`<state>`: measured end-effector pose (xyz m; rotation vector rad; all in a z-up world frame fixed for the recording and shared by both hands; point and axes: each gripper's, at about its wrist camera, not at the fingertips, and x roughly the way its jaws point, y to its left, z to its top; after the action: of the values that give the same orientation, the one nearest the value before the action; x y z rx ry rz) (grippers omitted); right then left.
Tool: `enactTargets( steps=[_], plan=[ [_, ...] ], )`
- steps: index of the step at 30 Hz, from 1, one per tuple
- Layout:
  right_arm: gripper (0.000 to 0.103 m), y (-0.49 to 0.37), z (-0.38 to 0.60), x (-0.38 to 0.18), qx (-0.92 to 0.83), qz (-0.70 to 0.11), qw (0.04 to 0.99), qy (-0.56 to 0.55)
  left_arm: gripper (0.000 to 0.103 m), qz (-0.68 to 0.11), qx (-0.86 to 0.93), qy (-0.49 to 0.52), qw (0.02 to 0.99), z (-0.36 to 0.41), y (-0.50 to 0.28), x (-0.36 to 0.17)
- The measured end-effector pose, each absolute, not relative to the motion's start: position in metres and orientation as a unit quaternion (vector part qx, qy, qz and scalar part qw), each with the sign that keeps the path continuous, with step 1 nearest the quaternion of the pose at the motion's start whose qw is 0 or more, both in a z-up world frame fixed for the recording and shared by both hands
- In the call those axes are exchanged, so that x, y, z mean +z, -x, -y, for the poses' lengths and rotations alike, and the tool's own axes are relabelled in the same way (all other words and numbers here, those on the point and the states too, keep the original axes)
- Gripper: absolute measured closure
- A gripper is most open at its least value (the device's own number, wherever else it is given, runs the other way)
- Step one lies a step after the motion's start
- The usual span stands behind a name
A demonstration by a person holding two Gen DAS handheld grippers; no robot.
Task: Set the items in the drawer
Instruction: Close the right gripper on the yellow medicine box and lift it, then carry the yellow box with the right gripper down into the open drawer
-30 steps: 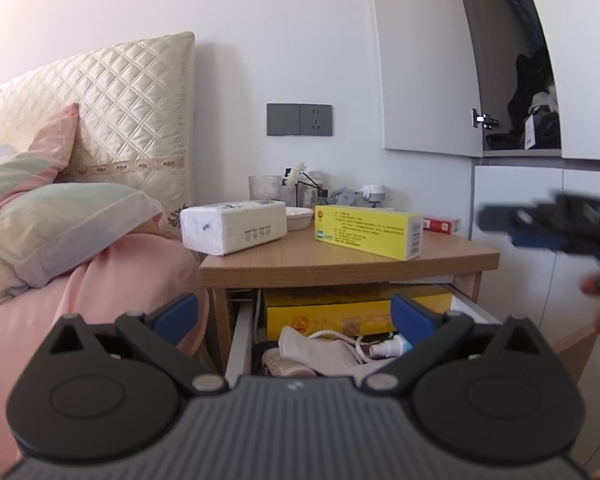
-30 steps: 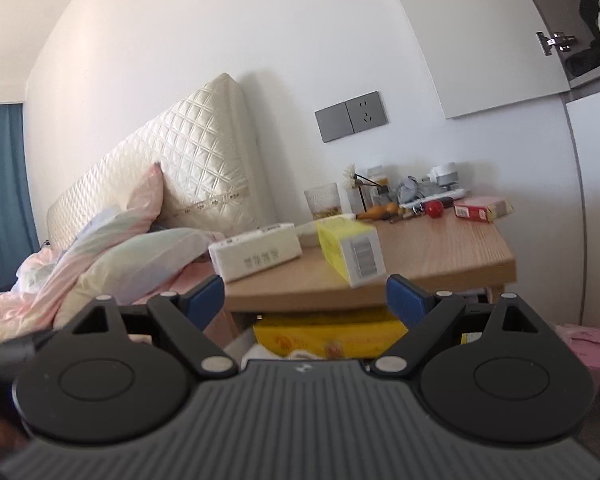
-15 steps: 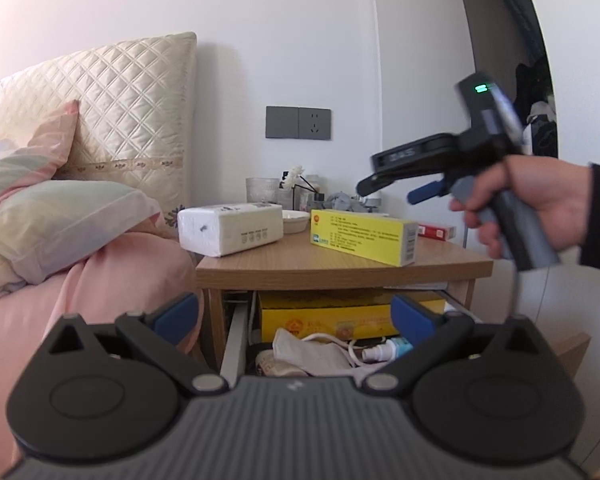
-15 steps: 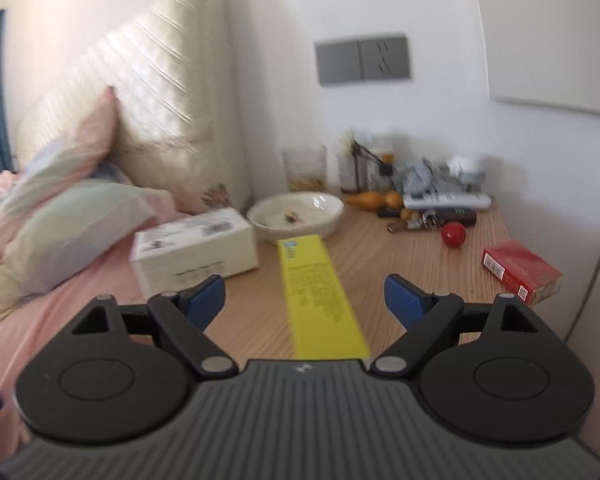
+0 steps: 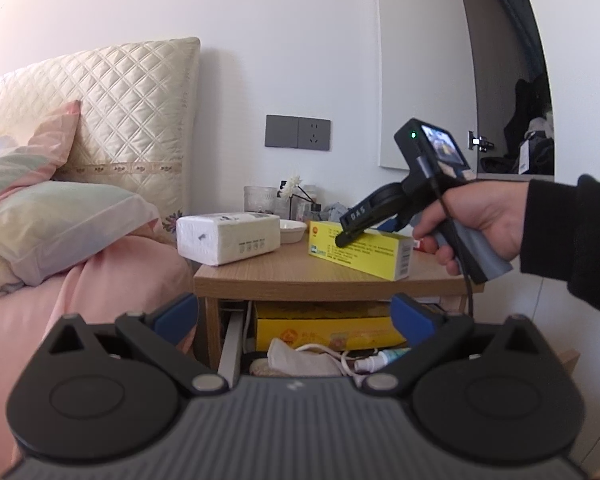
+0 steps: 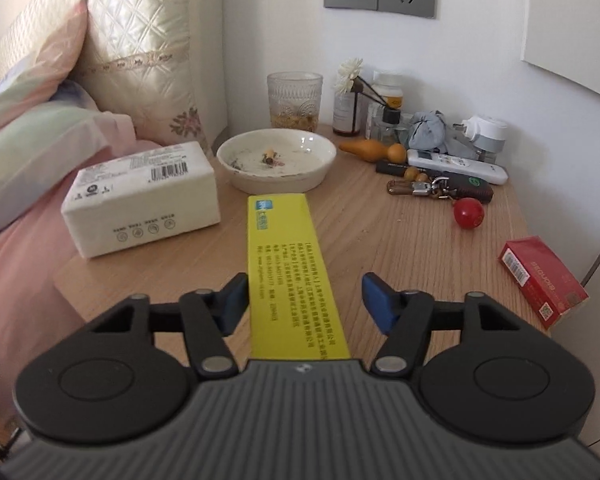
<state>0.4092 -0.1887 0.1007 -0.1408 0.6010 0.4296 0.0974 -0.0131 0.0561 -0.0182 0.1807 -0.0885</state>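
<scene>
Yellow box [image 6: 290, 268] lies lengthwise on the desk [image 6: 400, 248], between the closing jaws of the right tool [image 6: 304, 300], pads not yet pressing. Left tool [image 5: 296, 316] waits unclenched and empty over the open drawer [image 5: 230, 344], presumably the box's destination.

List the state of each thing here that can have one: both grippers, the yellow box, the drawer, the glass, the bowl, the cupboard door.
Right gripper: jaws closing around the yellow box, right pad not yet touching.
Left gripper: open, holding nothing.
Yellow box: lying flat on the nightstand.
Drawer: pulled open, already holding items.
Glass: upright, residue at the bottom.
Bowl: upright, scraps inside.
Cupboard door: ajar.
</scene>
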Motion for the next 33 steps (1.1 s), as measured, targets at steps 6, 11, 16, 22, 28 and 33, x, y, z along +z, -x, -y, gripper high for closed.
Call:
enactTargets(
  steps=[6,11,16,22,28,33],
  plan=[
    [0.060,-0.411,0.186,0.100,0.219,-0.309,0.923,0.063,0.000,-0.094,-0.051,0.005,0.994,0.014,-0.098,0.057],
    [0.060,-0.402,0.184,0.107,0.221,-0.302,0.924,0.073,0.000,-0.099,-0.047,0.003,0.994,0.014,-0.099,0.055],
    [0.060,-0.385,0.184,0.126,0.225,-0.287,0.927,0.086,0.000,-0.101,-0.046,-0.001,0.994,0.015,-0.100,0.053],
    [0.060,-0.355,0.189,0.149,0.236,-0.271,0.928,0.097,0.000,-0.108,-0.037,-0.001,0.993,0.014,-0.104,0.051],
    [0.060,-0.322,0.191,0.159,0.255,-0.266,0.924,0.104,0.000,-0.113,-0.033,-0.006,0.993,0.014,-0.105,0.048],
    [0.060,-0.294,0.184,0.155,0.284,-0.278,0.911,0.112,0.000,-0.107,-0.032,-0.005,0.994,0.014,-0.104,0.049]
  ],
)
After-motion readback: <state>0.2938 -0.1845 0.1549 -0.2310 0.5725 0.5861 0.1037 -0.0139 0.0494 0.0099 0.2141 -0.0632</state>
